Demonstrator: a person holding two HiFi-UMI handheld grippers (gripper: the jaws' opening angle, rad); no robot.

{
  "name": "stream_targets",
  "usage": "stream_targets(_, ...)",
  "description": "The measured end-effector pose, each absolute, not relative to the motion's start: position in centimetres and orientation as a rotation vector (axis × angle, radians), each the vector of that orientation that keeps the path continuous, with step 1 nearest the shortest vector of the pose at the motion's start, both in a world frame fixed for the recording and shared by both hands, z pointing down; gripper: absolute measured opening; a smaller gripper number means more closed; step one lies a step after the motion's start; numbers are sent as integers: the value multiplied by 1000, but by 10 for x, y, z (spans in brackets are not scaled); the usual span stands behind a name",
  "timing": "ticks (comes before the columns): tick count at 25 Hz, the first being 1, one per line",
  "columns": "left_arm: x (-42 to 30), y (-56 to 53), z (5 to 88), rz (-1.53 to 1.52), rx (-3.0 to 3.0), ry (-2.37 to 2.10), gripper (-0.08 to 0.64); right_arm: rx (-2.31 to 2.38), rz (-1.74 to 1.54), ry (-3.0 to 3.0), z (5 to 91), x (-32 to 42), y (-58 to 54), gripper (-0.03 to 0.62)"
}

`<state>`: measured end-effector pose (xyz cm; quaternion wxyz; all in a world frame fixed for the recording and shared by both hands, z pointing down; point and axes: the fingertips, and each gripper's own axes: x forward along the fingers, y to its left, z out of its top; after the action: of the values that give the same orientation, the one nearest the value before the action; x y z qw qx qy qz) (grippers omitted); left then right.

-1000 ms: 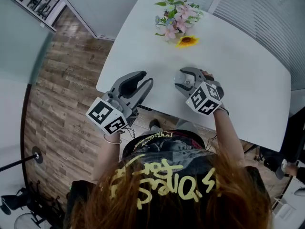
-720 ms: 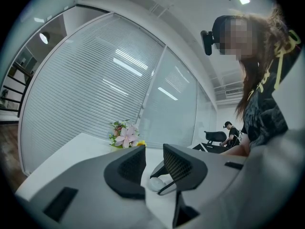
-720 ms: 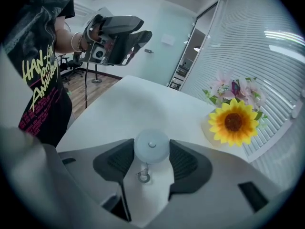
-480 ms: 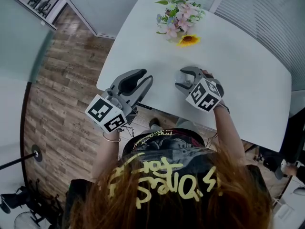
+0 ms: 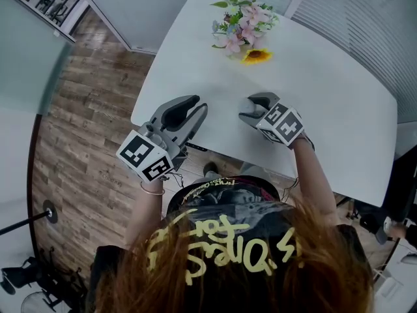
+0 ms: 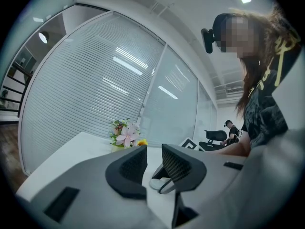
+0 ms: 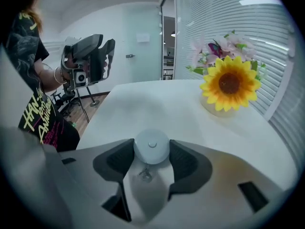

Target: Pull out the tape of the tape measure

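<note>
Right gripper (image 5: 256, 111): jaws closed on the tape measure (image 7: 151, 148), one pad pressed on each side of the case; tilted down toward the table (image 5: 339, 109).
Tape measure: small round white case with a tiny button dot on the top face, sitting between the right jaws; on the person's side of the bouquet (image 5: 242, 25), over the white tabletop.
Tape end: small metal ring (image 7: 144, 175) right at the case edge, on the side away from the bouquet, inside the gripper throat.
Left gripper (image 5: 195, 108): jaws only a little apart, a narrow gap, and they have just been closing; nothing between the pads. Held level.
Left gripper place: on the person's side of the bouquet and off to its left, at the table's near-left edge, partly over the wooden floor (image 5: 85, 129).
Gap between grippers: well apart, not touching; from the bouquet both lie toward the person, right one more directly in line.
Seen through left jaws: pale rounded shape with dark parts beyond the gap, can't tell exactly what it is.
Bouquet: pink flowers and green leaves, one sunflower (image 5: 256, 56) on the side facing the grippers; stands at the far end of the table.
Hands: each one grips a handle behind its marker cube; left wrist has a thin bracelet (image 5: 153, 191).
Background: second person (image 6: 232, 129) far beyond the bouquet side, by an office chair, too small for detail.
</note>
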<state>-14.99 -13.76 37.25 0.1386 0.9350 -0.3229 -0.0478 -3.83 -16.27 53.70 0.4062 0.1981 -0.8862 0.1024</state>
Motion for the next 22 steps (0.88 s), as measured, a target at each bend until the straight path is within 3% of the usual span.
stream_targets(22, -140, -135, 368, -135, 2724, -899, 84, 591, 129, -2246, 529, -39, -160, 235)
